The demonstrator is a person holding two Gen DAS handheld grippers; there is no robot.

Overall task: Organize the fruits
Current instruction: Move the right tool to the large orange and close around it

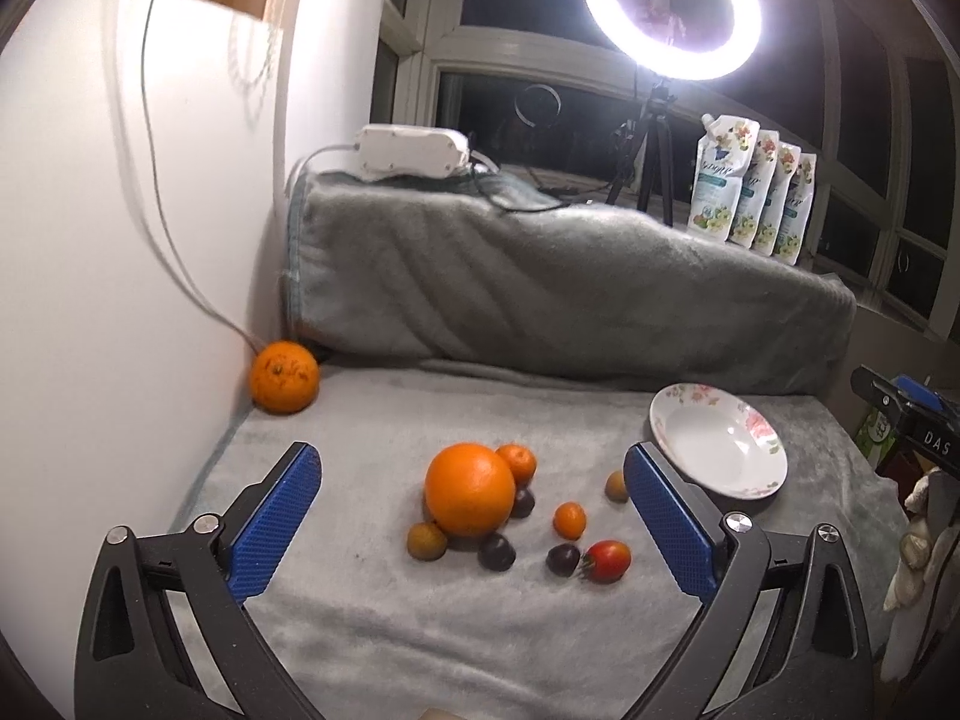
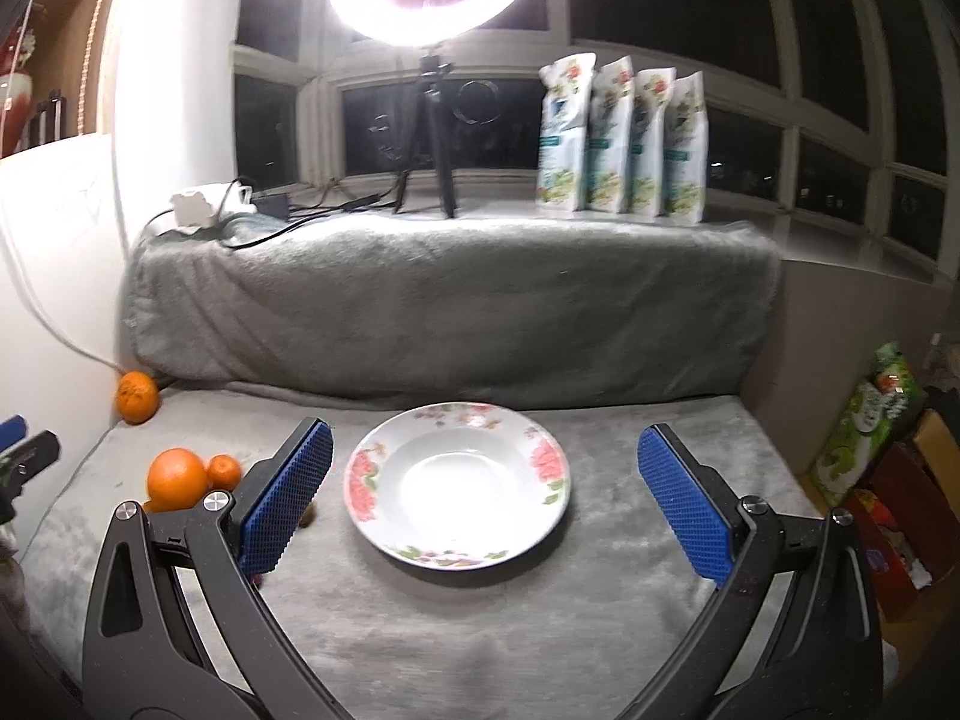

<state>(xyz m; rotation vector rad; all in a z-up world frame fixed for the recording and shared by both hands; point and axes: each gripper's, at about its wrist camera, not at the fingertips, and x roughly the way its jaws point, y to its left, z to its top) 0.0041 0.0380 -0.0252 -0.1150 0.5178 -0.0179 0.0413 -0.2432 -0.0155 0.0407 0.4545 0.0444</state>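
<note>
A big orange [image 1: 470, 489] lies on the grey blanket among several small fruits: a tangerine [image 1: 517, 461], a kumquat [image 1: 569, 519], a red tomato [image 1: 607, 560], dark plums [image 1: 497, 551] and a brownish fruit [image 1: 426, 540]. My left gripper [image 1: 471, 468] hovers open over this cluster, empty. A second orange [image 1: 284, 377] rests against the wall at the back left. The floral plate [image 2: 543, 459] sits empty between the fingers of my open right gripper [image 2: 483, 450]. The plate [image 1: 666, 414] also appears right of the cluster in the left wrist view.
A raised ledge covered with grey blanket [image 2: 450, 294] runs behind. On it stand a ring light tripod [image 2: 435, 138], several pouches [image 2: 624, 144] and a white power adapter [image 1: 414, 150] with cables. White wall [image 1: 120, 240] bounds the left. Boxes [image 2: 870, 426] crowd the right edge.
</note>
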